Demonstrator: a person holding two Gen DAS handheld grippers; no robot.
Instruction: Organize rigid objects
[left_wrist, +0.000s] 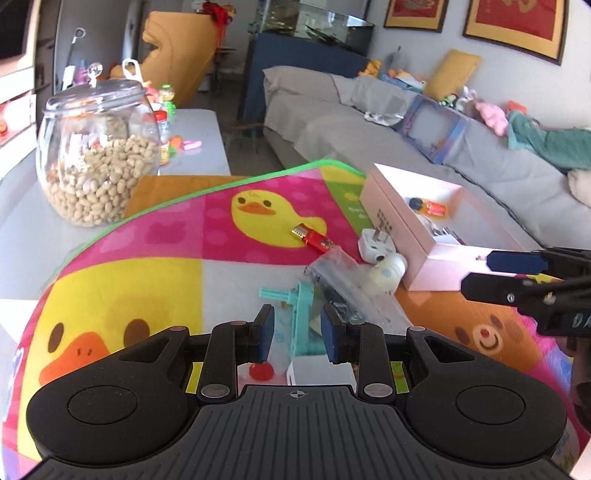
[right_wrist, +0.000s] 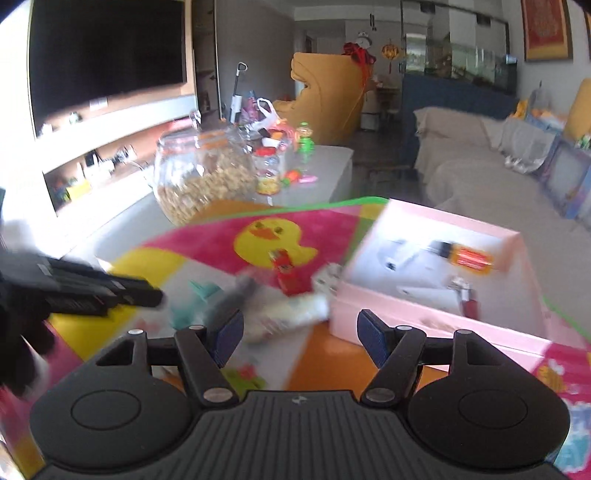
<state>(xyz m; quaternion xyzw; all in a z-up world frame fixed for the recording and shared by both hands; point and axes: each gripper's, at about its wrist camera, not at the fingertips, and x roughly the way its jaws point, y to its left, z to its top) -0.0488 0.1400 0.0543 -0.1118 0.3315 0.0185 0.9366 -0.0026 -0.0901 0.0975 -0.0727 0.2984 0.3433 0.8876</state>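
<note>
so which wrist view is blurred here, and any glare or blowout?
Left wrist view: sharp; the teal plastic part and glass jar read cleanly, with only fisheye bending at the edges. Right wrist view: motion-smeared; the pink box and the red stick on the mat streak, and the left edge is blown out white by backlight.

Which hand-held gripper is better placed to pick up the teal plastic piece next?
Left. The left hand-held gripper already has the teal plastic piece between its fingers, while the right hand-held gripper stands open nearer the pink box.
</note>
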